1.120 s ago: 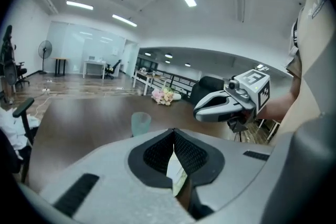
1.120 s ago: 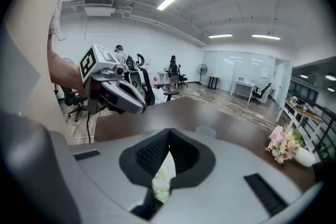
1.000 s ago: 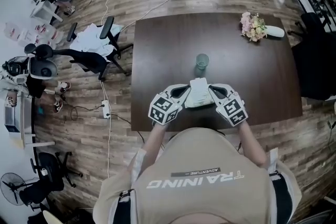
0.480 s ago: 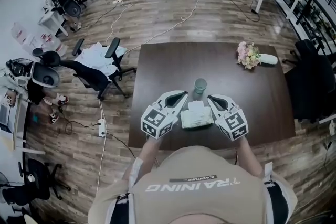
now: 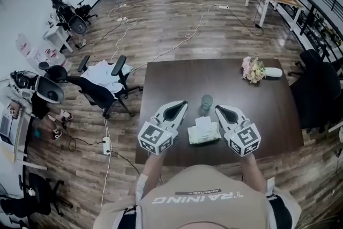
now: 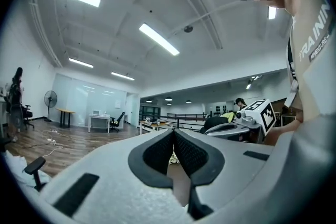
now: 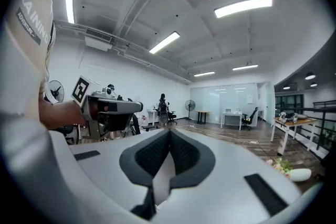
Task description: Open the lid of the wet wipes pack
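Both grippers are riding higher than a second ago. They're lifted clear of the pale, soft plastic wet wipes pack point(image 5: 203, 133), which is lying alone at the 6 o'clock side of the dark brown wooden table point(image 5: 177, 78), near the front edge. The left gripper point(image 5: 183, 105) is hovering at the pack's 10 o'clock and the right gripper point(image 5: 219, 109) at its 2 o'clock. Both are pinching their fingers together on nothing and pointing out level across the room.

Here's what I'm worrying about: a white flap seems to be sticking up at the pack's far end, but I can't tell if the lid is properly open. If it isn't, nothing is pinning the pack. A one-handed tug could then drag the whole soft thing toward the edge instead of popping the lid.

Going big to small around it:
- A black office chair point(image 5: 102, 91) is sitting at the table's 9 o'clock, out of the way.
- A pink-and-cream flower bunch point(image 5: 252, 69) with a white vase point(image 5: 274, 72) is lying at 2 o'clock, well apart.
- A clear drinking glass point(image 5: 207, 102) is standing just beyond the pack at 12 o'clock. That's the one to avoid clipping.
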